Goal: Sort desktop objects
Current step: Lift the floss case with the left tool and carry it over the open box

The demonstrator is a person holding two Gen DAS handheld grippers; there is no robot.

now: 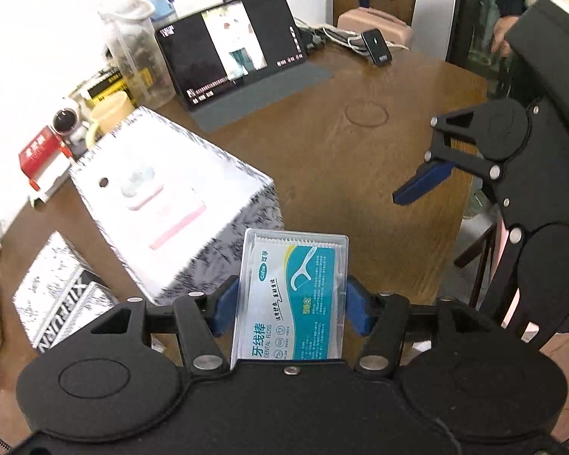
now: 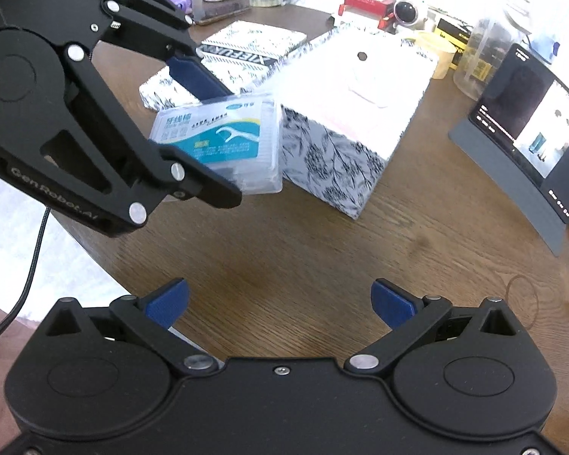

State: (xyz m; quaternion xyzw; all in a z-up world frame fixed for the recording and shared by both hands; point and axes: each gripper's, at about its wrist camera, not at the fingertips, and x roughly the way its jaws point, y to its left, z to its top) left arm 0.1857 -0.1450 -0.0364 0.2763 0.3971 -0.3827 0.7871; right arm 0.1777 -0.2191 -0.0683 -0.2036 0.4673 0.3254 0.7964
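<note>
**Left tool holds floss box above table, right tool empty**

Left tool (image 1: 290,305) clenched on a clear plastic dental floss box (image 1: 292,299), blue pads pressing its two long sides. In the right wrist view the same box (image 2: 223,140) is held off the brown wooden table (image 2: 322,258), just beside the near corner of a white floral-print box (image 2: 345,113); touching or not, can't tell. Pale pink item lies inside that open box (image 1: 144,193). Second patterned box with black lettering (image 1: 64,303) sits flat, further left in the left wrist view.

Right tool (image 2: 280,303) released, blue pads wide apart, nothing between them, hovering over bare table. It also shows at the right of the left wrist view (image 1: 421,185).

Table back edge: tablet (image 1: 239,45) propped on grey stand with screen lit, clear lidded jar (image 1: 136,57), red-white box (image 1: 41,155), small white round-lens gadget (image 1: 68,121), black device (image 1: 375,47).
</note>
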